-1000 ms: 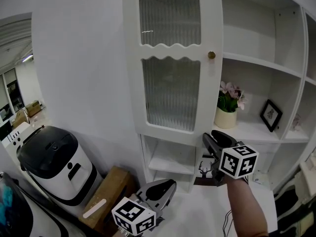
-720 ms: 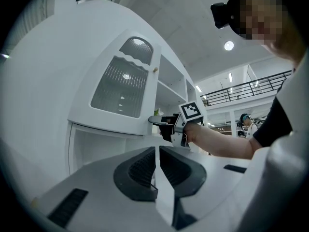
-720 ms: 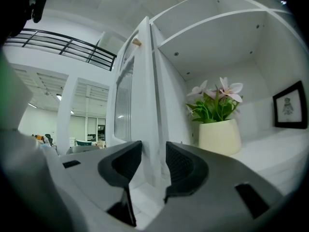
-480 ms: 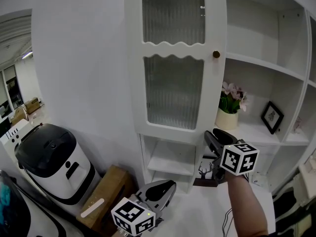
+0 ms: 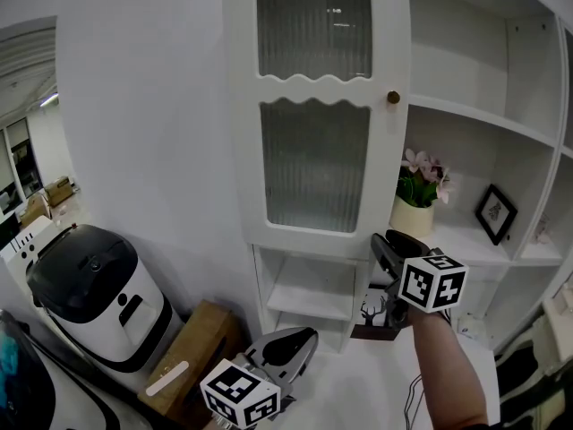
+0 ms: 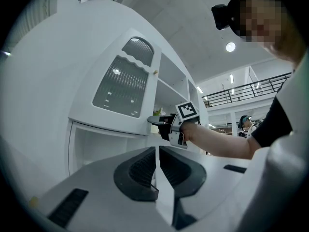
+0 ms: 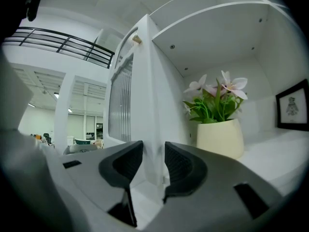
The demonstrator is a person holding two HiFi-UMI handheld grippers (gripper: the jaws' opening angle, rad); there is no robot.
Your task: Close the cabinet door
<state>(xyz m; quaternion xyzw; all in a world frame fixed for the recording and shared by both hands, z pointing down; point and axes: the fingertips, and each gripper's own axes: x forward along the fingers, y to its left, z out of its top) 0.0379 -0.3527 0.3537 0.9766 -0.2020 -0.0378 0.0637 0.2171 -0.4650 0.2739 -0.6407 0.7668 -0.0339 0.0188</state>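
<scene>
Right gripper view first: anything in the right claw (image 7: 153, 146)?

Clamped on the free edge of the cabinet door (image 7: 155, 88), near its bottom corner; just been drawing in, with the edge filling the gap and seemingly met by both pads (image 7: 179, 167).

Left claw (image 6: 158, 151)?

Pinched nearly together on nothing, parked low and well back from the door. No part in this step, by the look of it.

And the door, where from that right claw?

Straight ahead and rising above it. Outer face with the ribbed glass (image 7: 120, 100) and the brass knob (image 7: 136, 40) to the claw's left and high; inner face to its right, toward the shelf (image 7: 280, 151) with the flower pot (image 7: 217, 138).

Pointing which way?

Upright, long axis vertical, far taller than wide. Swung out of the cabinet (image 5: 466, 70), free edge toward the claw, hinged side beyond it, judging by the head view.

Best way to finish?

Keep the claw level and the hold light. Sweep along the door's own arc rather than shoving straight, so no twist on the panel. Go slowly near the cabinet. Probably let go and slip the inner pad out before closing the last gap, then press the outer face home with a closed tip. Watch the pot just right of the claw.
</scene>
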